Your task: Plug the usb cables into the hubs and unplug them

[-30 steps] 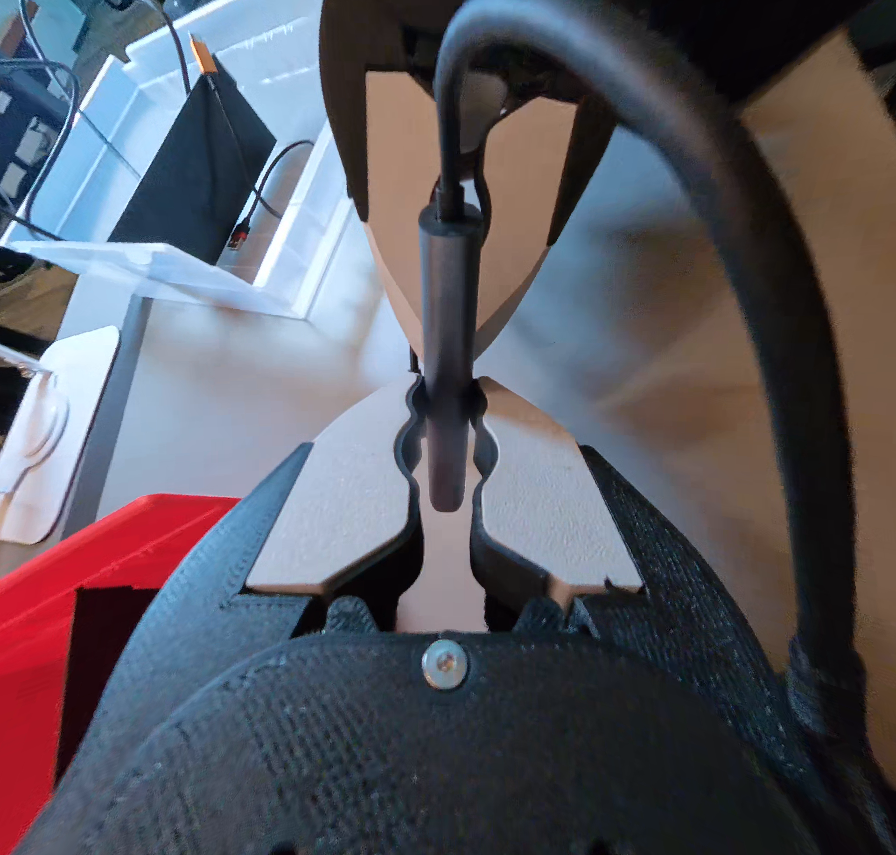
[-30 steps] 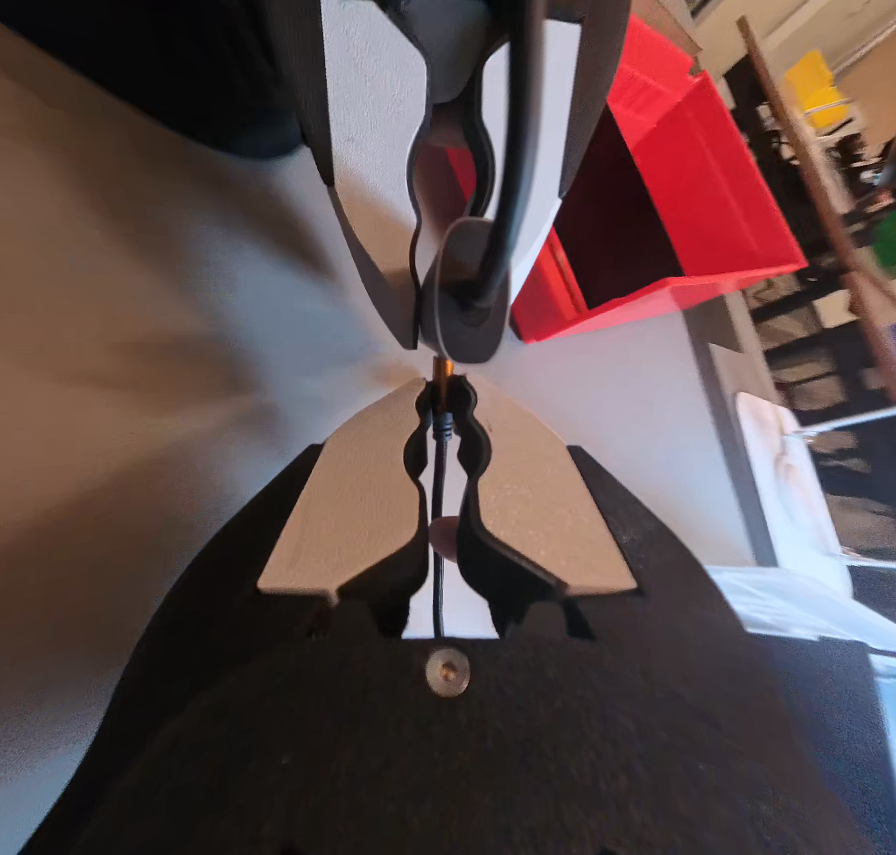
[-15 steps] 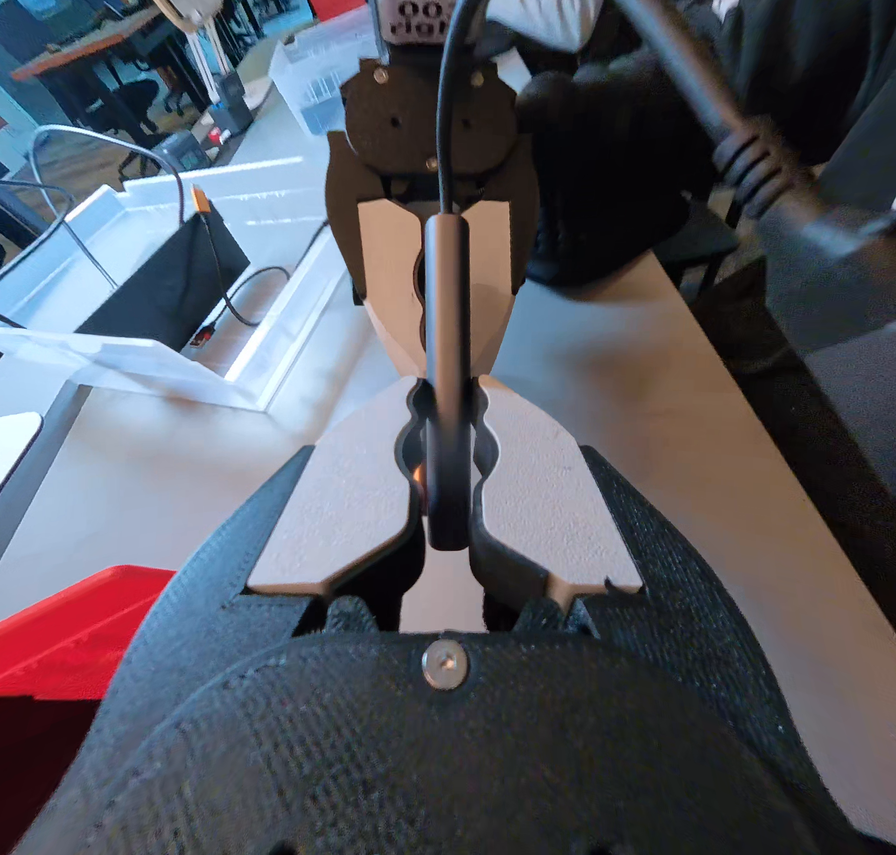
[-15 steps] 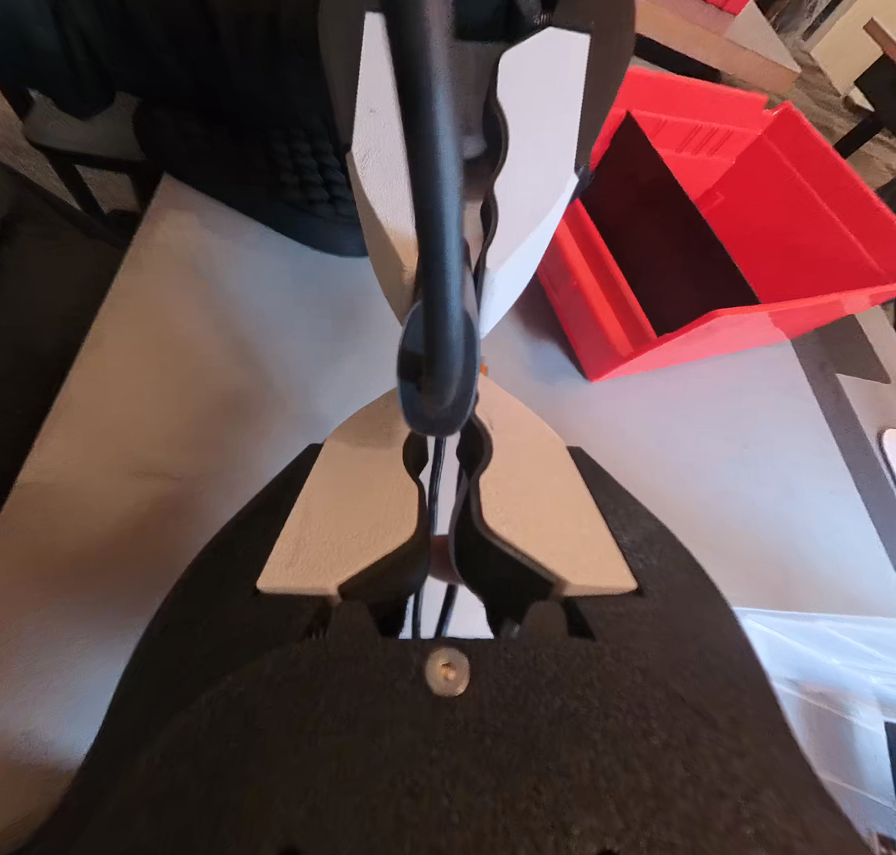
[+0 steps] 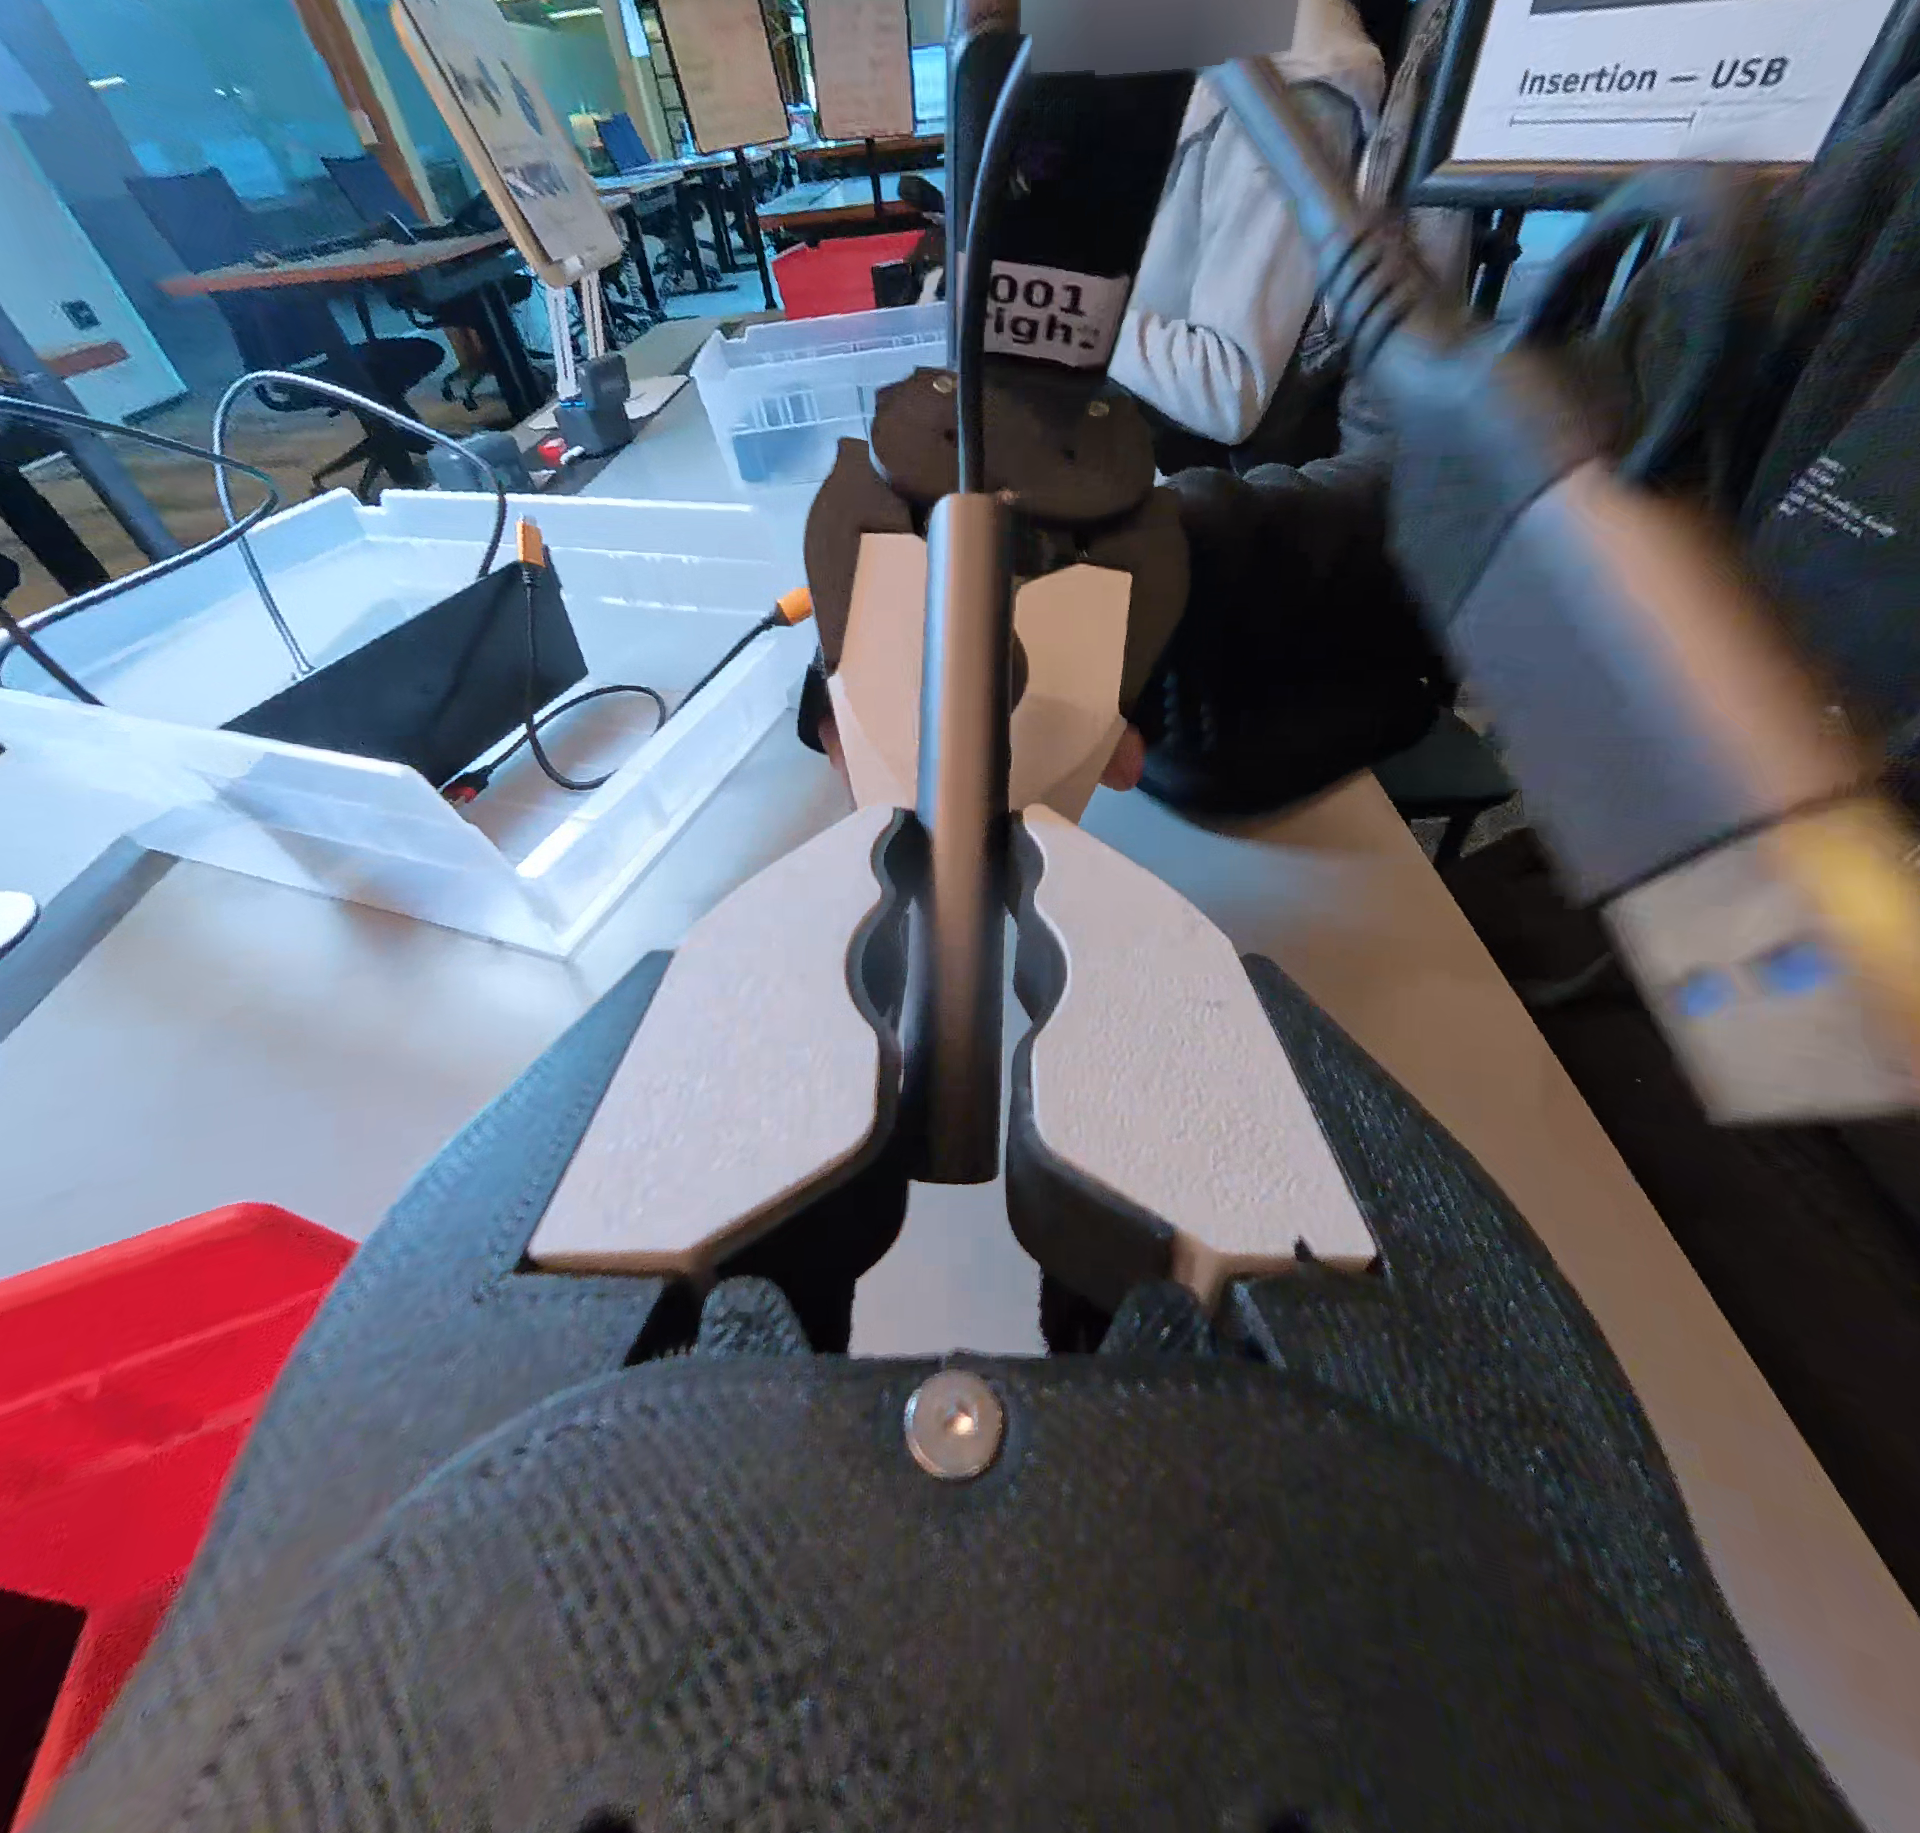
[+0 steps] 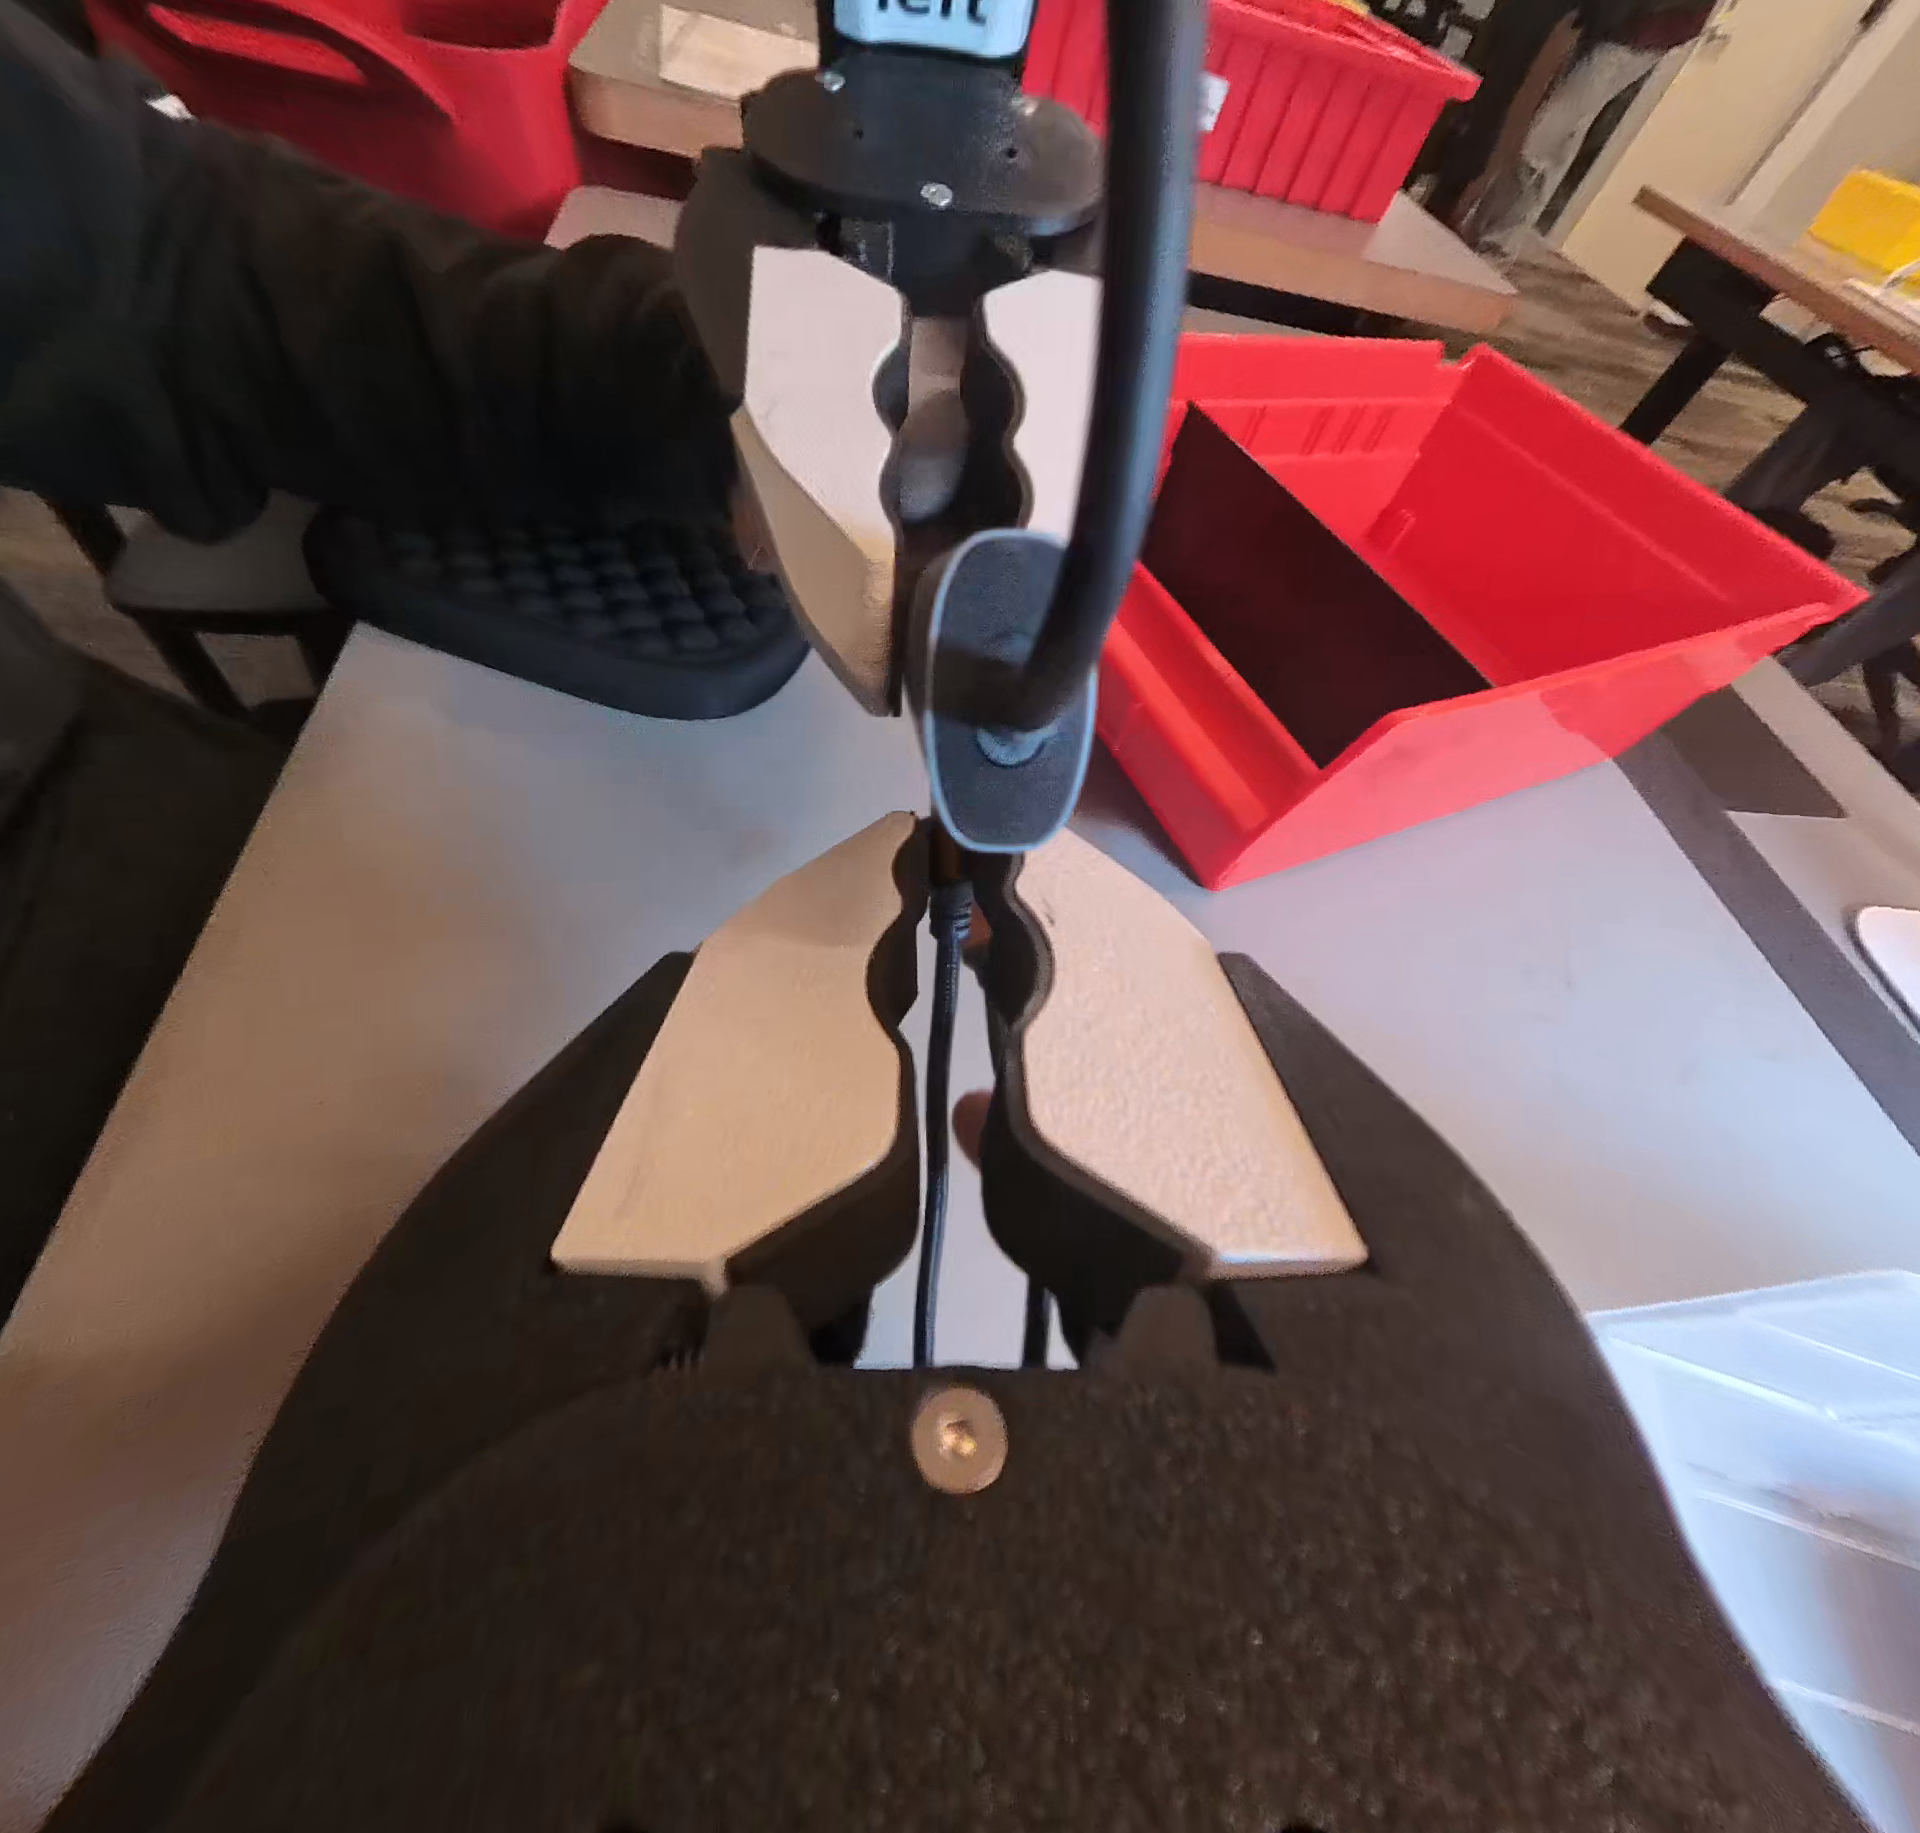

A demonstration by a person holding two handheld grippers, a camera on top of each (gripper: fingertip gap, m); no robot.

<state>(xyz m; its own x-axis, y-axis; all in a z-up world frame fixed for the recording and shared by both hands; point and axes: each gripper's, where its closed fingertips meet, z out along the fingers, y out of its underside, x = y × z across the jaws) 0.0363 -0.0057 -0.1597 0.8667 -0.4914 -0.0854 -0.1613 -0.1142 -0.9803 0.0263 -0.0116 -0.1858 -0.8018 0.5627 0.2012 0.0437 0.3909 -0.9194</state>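
Observation:
My left gripper (image 5: 956, 827) is shut on a slim dark USB hub (image 5: 966, 703), seen edge-on and upright between the pads. The hub's thick black cable (image 5: 977, 225) rises and loops right to a large blurred grey plug (image 5: 1662, 848). My right gripper (image 6: 956, 833) is shut on the plug of a thin black USB cable (image 6: 940, 1014). The plug's orange tip sits against the hub's end (image 6: 1003, 692); whether it is seated is hidden. The two grippers face each other tip to tip above the table. The right gripper's fingers (image 5: 1075, 661) show behind the hub.
A white tray (image 5: 644, 578) with a black divider and orange-ended cables lies at the left. A red bin (image 6: 1507, 588) stands on the table, also in the left wrist view (image 5: 135, 1368). A clear bin (image 6: 1766, 1420) is nearby. A person in dark clothing is by the table edge (image 5: 1507, 1056).
Both views have tilted up from the table top to level, showing the room. The hub's large plug has swung into view at the right. Both grips are unchanged.

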